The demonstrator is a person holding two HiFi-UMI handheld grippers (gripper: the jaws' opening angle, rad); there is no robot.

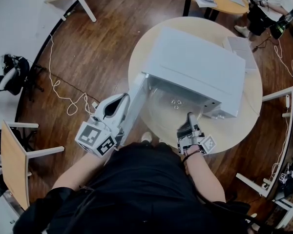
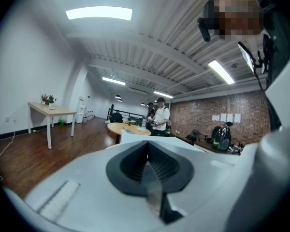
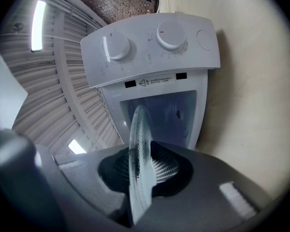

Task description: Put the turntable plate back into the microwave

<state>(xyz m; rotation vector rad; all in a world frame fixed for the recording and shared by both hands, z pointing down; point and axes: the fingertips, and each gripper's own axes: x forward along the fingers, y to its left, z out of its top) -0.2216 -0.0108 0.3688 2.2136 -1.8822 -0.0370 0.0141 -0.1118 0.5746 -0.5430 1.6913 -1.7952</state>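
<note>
As the person stands over the round, pale wooden table [image 1: 244, 126], the head view has the right tongs [image 1: 190, 117] pinched on the near rim of the turntable plate [image 1: 172, 107]. The plate is a clear glass disc with a small raised hub. It reaches forward from those tongs, lying flat at the mouth of the boxy white microwave [image 1: 195, 67], partly under its top. The left tongs [image 1: 123, 100] have a smooth white plastic shell. They sit well off to the left of the right tongs, just beside the open door [image 1: 136, 99]; I cannot tell whether they touch it.

From the left gripper view, the left tongs [image 2: 147, 170] are closed, ribbed black pads meeting in a narrow V with nothing between them. Past their tips are the ribbed white ceiling [image 2: 150, 47] and a brick wall [image 2: 203, 115].

From the right gripper view, the right tongs [image 3: 140, 170] stand only a sliver apart, clamped on the plate [image 3: 139, 144]. It shows edge-on as a thin, finely ridged glass rim between the ribbed pads. Straight ahead of the tips gapes the microwave's grey cavity [image 3: 159, 115], and beyond it are two round white knobs [image 3: 117, 47] on the control panel.
</note>
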